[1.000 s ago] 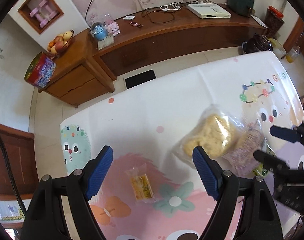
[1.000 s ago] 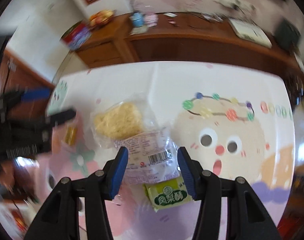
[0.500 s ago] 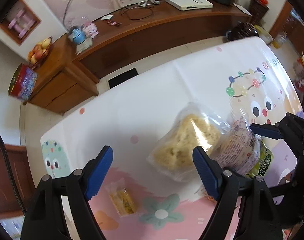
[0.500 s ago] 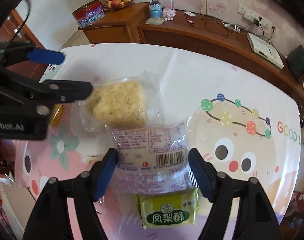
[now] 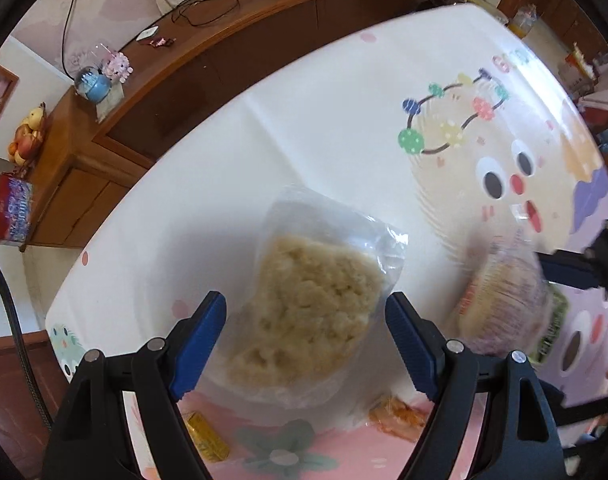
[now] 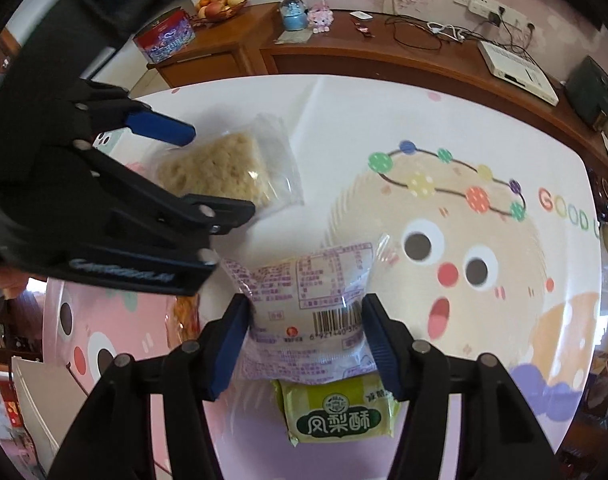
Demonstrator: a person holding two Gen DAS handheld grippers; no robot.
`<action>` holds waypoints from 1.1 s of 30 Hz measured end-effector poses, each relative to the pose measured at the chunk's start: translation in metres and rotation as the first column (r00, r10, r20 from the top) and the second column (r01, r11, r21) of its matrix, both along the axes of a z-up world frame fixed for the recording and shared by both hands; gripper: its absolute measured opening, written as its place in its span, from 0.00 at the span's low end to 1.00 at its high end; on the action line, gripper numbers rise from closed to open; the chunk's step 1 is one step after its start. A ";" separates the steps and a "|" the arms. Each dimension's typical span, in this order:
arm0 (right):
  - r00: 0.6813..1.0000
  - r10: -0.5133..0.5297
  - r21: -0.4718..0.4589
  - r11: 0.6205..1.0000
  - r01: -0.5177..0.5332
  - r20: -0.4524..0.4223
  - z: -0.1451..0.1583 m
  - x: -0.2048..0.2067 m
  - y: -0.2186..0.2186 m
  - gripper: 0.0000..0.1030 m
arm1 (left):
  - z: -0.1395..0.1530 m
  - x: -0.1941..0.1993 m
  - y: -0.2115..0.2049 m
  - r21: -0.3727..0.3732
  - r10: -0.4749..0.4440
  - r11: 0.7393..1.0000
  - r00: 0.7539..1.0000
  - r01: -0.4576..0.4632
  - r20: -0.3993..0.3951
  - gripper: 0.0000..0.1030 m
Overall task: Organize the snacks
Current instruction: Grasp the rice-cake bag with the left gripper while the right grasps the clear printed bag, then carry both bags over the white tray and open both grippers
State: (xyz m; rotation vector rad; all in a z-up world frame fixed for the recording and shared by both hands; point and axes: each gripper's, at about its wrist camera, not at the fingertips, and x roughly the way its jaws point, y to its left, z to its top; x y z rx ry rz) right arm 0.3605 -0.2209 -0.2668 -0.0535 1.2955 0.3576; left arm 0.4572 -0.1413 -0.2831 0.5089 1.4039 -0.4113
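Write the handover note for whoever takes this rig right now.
Left gripper: jaws closing around the rice cake pack, pads not yet on it.
Right gripper: jaws closing, pads at the sides of the lilac pack; a firm grip is not certain.
Green pack lies under the lilac pack's near edge. Orange pack and yellow candy lie loose on the tablecloth.
Done: nothing visibly sorted.
Left: grip both packs, then group all five snacks.
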 end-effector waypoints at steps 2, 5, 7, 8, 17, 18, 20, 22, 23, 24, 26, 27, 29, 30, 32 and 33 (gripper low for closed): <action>1.000 -0.003 -0.007 1.000 0.003 0.003 0.000 -0.003 -0.001 0.56 | 0.000 0.000 0.001 -0.027 0.010 1.000 1.000 -0.010 0.009 0.61; 1.000 -0.001 -0.019 1.000 0.002 0.017 0.002 -0.008 0.001 0.53 | 0.004 0.001 0.006 -0.053 0.063 0.997 0.998 -0.064 -0.010 0.51; 1.000 -0.002 -0.025 1.000 0.002 0.029 0.005 -0.011 0.003 0.51 | 0.006 -0.003 0.006 -0.024 0.063 0.998 0.998 -0.063 0.022 0.51; 0.999 -0.007 -0.023 1.000 0.008 0.033 0.006 -0.014 0.004 0.50 | 0.008 -0.007 0.006 -0.018 0.064 0.998 0.997 -0.064 0.032 0.51; 0.982 -0.132 0.086 0.989 0.121 0.137 0.061 -0.048 -0.007 0.48 | 0.091 -0.055 0.032 0.036 0.139 0.988 0.973 -0.148 0.186 0.51; 0.977 -0.147 0.100 0.986 0.133 0.154 0.070 -0.053 -0.008 0.48 | 0.106 -0.063 0.037 0.014 0.151 0.987 0.968 -0.157 0.202 0.51; 0.961 -0.186 0.127 0.978 0.163 0.205 0.100 -0.073 -0.009 0.48 | 0.140 -0.084 0.051 -0.036 0.179 0.984 0.957 -0.175 0.230 0.51; 0.941 -0.218 0.154 0.971 0.183 0.260 0.129 -0.095 -0.009 0.48 | 0.173 -0.111 0.064 -0.082 0.205 0.978 0.943 -0.190 0.263 0.51; 0.934 -0.230 0.167 0.968 0.189 0.275 0.140 -0.103 -0.009 0.48 | 0.189 -0.127 0.072 -0.101 0.217 0.975 0.935 -0.196 0.280 0.51; 0.923 -0.249 0.185 0.962 0.200 0.294 0.155 -0.119 -0.009 0.48 | 0.203 -0.146 0.077 -0.119 0.225 0.973 0.929 -0.198 0.293 0.51; 0.906 -0.269 0.207 0.956 0.209 0.327 0.178 -0.144 -0.006 0.48 | 0.225 -0.179 0.090 -0.148 0.239 0.968 0.920 -0.202 0.311 0.51; 0.900 -0.275 0.212 0.954 0.212 0.338 0.187 -0.154 -0.003 0.48 | 0.234 -0.196 0.097 -0.157 0.242 0.967 0.917 -0.201 0.317 0.51; 0.886 -0.283 0.219 0.952 0.213 0.366 0.207 -0.182 0.004 0.48 | 0.248 -0.228 0.109 -0.179 0.248 0.964 0.909 -0.197 0.336 0.51; 0.880 -0.283 0.219 0.952 0.212 0.381 0.216 -0.195 0.008 0.48 | 0.253 -0.241 0.114 -0.183 0.248 0.964 0.905 -0.194 0.347 0.51; 0.868 -0.283 0.225 0.953 0.205 0.408 0.231 -0.224 0.019 0.48 | 0.259 -0.270 0.123 -0.191 0.252 0.963 0.896 -0.192 0.367 0.51; 0.864 -0.281 0.227 0.953 0.200 0.417 0.236 -0.234 0.023 0.48 | 0.260 -0.282 0.126 -0.198 0.254 0.961 0.894 -0.192 0.369 0.51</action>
